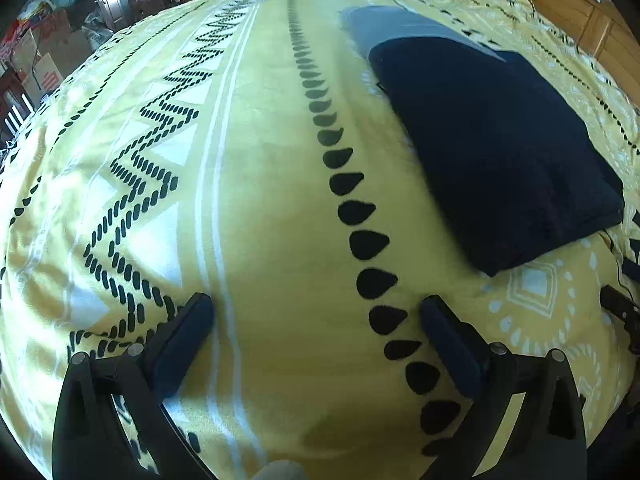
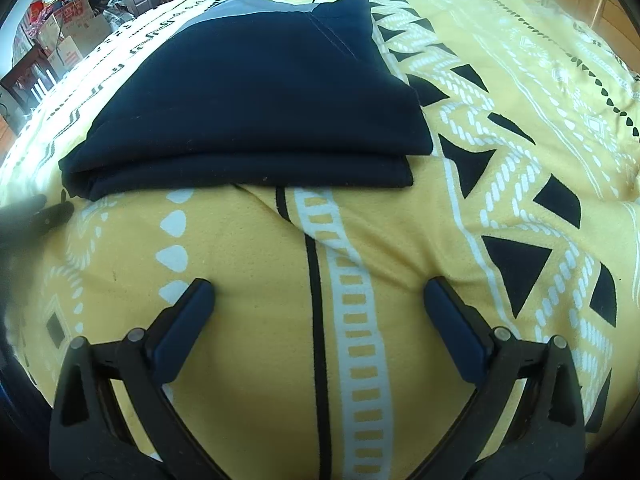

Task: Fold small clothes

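Observation:
A dark navy garment [image 1: 496,148] with a grey-blue panel at its far end lies folded in a flat rectangle on the yellow patterned bedspread [image 1: 272,184]. In the left wrist view it sits ahead and to the right of my left gripper [image 1: 316,308], which is open over bare bedspread. In the right wrist view the same navy garment [image 2: 256,96] lies straight ahead, its thick folded edge facing my right gripper [image 2: 318,292]. That gripper is open too, holding nothing, a short way in front of the fold.
The bedspread [image 2: 500,128] covers the whole bed, with a crease near the garment's front edge. Cardboard boxes and bags [image 1: 44,56] are piled on the floor beyond the left edge. Wooden furniture [image 1: 576,4] stands at the far right. The left gripper's tip [image 2: 48,212] shows at the left.

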`<state>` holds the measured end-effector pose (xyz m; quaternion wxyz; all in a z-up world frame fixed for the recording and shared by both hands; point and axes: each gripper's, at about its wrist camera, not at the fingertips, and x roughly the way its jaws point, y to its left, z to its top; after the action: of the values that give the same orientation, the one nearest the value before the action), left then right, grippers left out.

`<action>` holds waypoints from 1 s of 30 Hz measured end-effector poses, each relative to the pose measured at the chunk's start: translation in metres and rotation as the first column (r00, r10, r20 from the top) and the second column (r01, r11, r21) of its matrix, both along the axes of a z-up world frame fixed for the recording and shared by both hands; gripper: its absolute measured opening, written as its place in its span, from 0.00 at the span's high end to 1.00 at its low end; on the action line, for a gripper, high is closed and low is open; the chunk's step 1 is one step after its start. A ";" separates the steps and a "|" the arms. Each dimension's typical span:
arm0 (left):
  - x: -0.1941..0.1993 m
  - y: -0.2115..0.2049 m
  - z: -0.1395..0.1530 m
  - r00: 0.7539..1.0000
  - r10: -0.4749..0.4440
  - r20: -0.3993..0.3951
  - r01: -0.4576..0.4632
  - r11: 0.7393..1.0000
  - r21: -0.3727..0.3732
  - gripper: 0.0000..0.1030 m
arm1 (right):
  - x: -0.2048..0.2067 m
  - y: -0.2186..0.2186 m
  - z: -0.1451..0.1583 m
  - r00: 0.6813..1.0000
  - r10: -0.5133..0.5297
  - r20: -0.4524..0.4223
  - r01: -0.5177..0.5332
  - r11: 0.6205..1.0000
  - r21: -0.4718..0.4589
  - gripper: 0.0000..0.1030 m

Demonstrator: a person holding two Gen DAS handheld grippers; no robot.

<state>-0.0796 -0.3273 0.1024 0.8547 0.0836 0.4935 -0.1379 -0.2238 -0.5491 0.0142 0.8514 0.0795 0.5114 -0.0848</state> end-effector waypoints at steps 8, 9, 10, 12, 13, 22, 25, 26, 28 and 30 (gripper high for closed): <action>-0.004 0.002 -0.004 0.998 -0.014 0.065 0.016 0.999 -0.033 0.00 | 0.000 0.000 0.000 1.000 0.005 0.001 -0.005 1.000 -0.004 0.00; -0.004 0.002 -0.004 0.998 -0.014 0.066 0.016 0.999 -0.032 0.00 | 0.000 0.000 0.000 1.000 0.005 0.003 -0.005 1.000 -0.002 0.00; -0.005 0.002 -0.004 0.998 -0.014 0.066 0.016 0.999 -0.031 0.00 | 0.000 0.000 0.000 1.000 0.005 0.004 -0.005 1.000 -0.001 0.00; -0.006 0.001 -0.004 0.997 -0.015 0.071 0.017 1.000 -0.027 0.00 | 0.000 0.000 0.000 1.000 0.006 0.006 -0.006 1.000 0.001 0.00; -0.007 0.000 -0.005 0.997 -0.015 0.075 0.017 1.000 -0.025 0.00 | 0.000 0.000 0.000 1.000 0.006 0.006 -0.006 1.000 0.001 0.00; -0.004 0.002 -0.007 0.997 -0.016 0.082 0.019 0.999 -0.034 0.00 | 0.000 0.000 -0.001 1.000 0.006 0.008 -0.006 1.000 0.003 0.00; -0.004 0.002 -0.007 0.996 -0.016 0.084 0.018 0.999 -0.033 0.00 | 0.000 0.000 -0.001 1.000 0.007 0.007 -0.007 1.000 0.003 0.00; -0.004 0.002 -0.007 0.996 -0.016 0.084 0.018 0.999 -0.034 0.00 | 0.001 0.000 -0.001 1.000 0.007 0.006 -0.007 1.000 0.003 0.00; -0.004 0.002 -0.007 0.996 -0.015 0.085 0.019 0.999 -0.036 0.00 | 0.001 0.000 -0.001 1.000 0.007 0.005 -0.007 1.000 0.001 0.00; -0.004 0.002 -0.007 0.996 -0.015 0.085 0.018 0.999 -0.036 0.00 | 0.001 0.000 -0.001 1.000 0.007 0.005 -0.007 1.000 0.001 0.00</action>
<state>-0.0839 -0.3253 0.0955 0.8751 0.0777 0.4535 -0.1503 -0.2226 -0.5494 0.0135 0.8531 0.0785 0.5095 -0.0812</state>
